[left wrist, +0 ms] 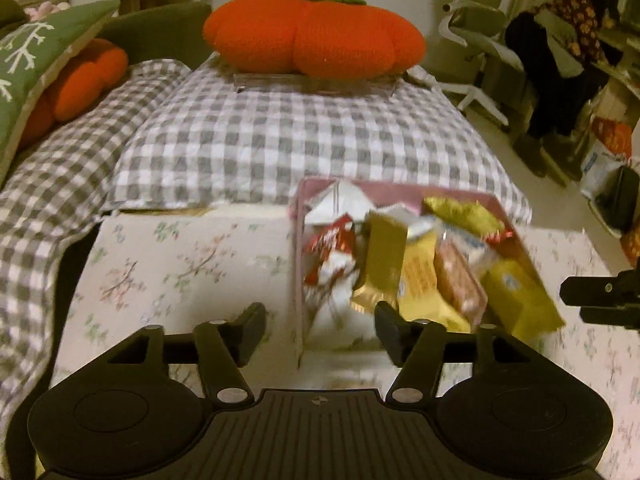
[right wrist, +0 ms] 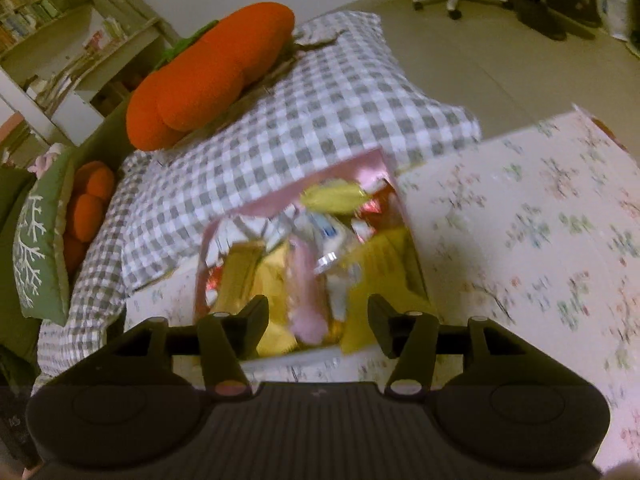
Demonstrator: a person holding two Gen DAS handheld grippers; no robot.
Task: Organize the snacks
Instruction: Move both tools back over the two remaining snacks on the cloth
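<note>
Left wrist view
Left gripper [left wrist: 320, 330]: the fingers are seen spread apart, with nothing between them; it is held just before the near end of the pink box.
Pink box [left wrist: 298, 264]: it is placed on the floral-covered surface [left wrist: 192, 264], its far end close to the checked bedding, and is seen filled with wrapped snacks.
Snacks: a gold packet [left wrist: 382, 264] is seen standing near the middle, red-and-white wrappers [left wrist: 332, 256] are piled to its left, and a pinkish biscuit pack [left wrist: 460, 284] is tilted to its right. A yellow packet [left wrist: 520, 296] is seen leaning out over the box's right side.
Right gripper [left wrist: 600, 300]: only a dark part is seen at the right edge, beside the box; whether it is spread cannot be told from here.
Background: an orange pumpkin cushion [left wrist: 316, 36] is laid on the checked bedding [left wrist: 304, 140].

Right wrist view
Right gripper [right wrist: 318, 326]: the fingers are seen spread wide and empty, held over the near end of the pink box [right wrist: 256, 206].
Snacks: the picture is blurred; a yellow packet [right wrist: 380, 264] is seen by the right finger, a pinkish biscuit pack [right wrist: 304, 288] is seen between the fingers, and a gold packet [right wrist: 240, 272] is seen to the left.
Surroundings: the floral-covered surface [right wrist: 540, 240] is spread to the right, and the checked bedding [right wrist: 312, 112] with the orange pumpkin cushion [right wrist: 208, 76] is seen beyond the box.
</note>
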